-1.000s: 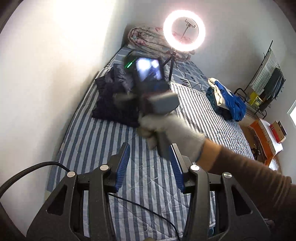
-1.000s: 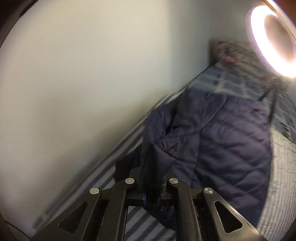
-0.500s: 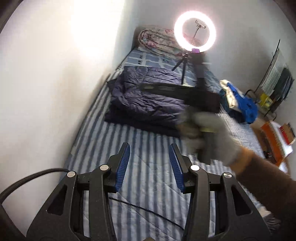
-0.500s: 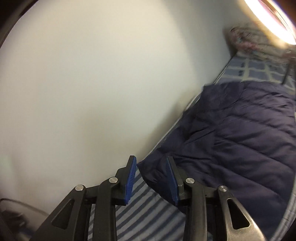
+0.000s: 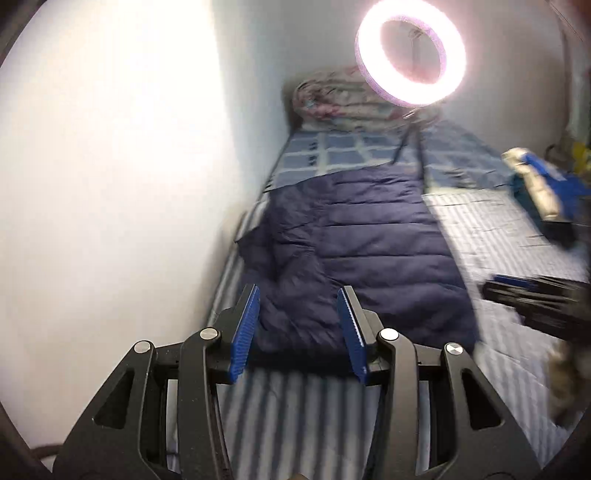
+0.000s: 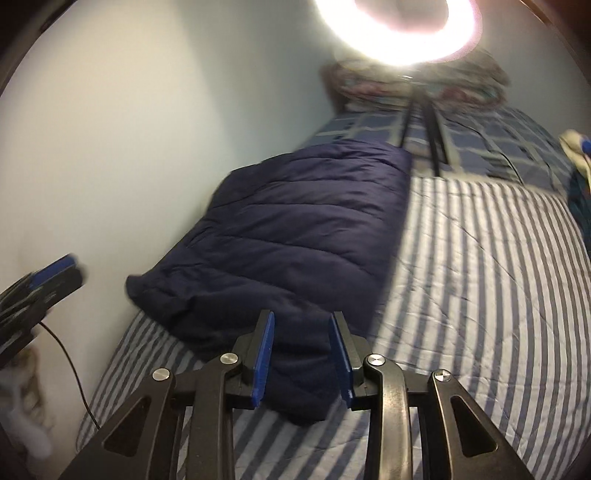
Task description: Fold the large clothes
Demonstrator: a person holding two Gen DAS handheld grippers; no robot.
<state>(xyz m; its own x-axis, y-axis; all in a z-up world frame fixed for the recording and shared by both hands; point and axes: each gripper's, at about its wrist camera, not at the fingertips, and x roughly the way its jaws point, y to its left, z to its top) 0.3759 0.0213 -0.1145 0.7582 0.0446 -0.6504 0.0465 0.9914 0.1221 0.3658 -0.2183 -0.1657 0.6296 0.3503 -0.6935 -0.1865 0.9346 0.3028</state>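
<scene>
Lying flat along the wall side of the striped bed [image 6: 480, 280], the navy jacket [image 6: 295, 236] is unheld; left gripper [image 5: 298, 328] and right gripper [image 6: 300, 354] both gape wide above its near edge.

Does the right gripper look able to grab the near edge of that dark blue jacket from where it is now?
Probably yes: the right gripper is open, and the jacket has its near edge right ahead, nothing between.

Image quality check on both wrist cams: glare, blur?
Left wrist: ring light blows out, washing the wall; right edge smeared, including the right tongs. Right wrist: ring light clips at the top; navy jacket fairly clear, far bedding soft.
</scene>
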